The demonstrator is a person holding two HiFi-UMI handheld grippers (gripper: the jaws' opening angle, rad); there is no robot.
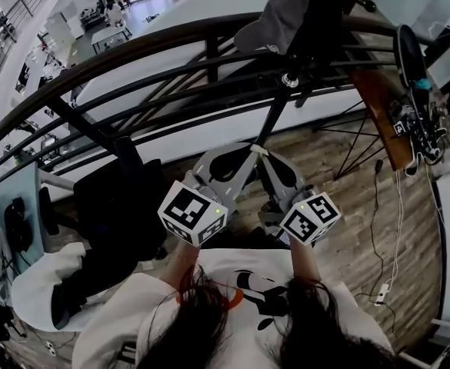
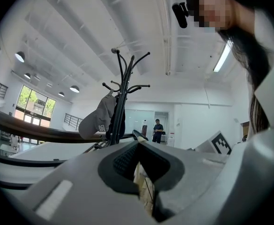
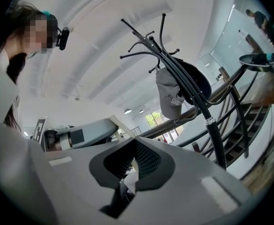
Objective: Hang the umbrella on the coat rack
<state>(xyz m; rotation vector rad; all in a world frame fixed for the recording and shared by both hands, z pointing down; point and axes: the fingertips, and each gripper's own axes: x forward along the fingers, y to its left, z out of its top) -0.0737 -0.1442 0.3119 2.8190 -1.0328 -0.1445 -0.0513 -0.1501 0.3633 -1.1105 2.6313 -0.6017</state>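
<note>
The black coat rack (image 1: 277, 118) stands just ahead of me, and a grey cap (image 1: 275, 21) hangs on its upper hooks. The same coat rack (image 2: 122, 88) shows in the left gripper view and, as coat rack (image 3: 183, 83), in the right gripper view. My left gripper (image 1: 244, 154) and right gripper (image 1: 267, 160) sit close together, tips nearly touching, low by the pole. Both are shut on a cream strap (image 1: 259, 151) stretched between them. The strap (image 2: 141, 182) is pinched in the left gripper (image 2: 139, 146), and the strap (image 3: 127, 182) in the right gripper (image 3: 134, 146). The umbrella's body is hidden below the grippers.
A curved black railing (image 1: 132, 68) runs behind the rack. There is a black chair (image 1: 125, 206) at my left. A wooden desk edge (image 1: 378, 98) with gear and a white cable (image 1: 398, 206) on the wood floor are at my right. A person (image 2: 158, 130) stands far off.
</note>
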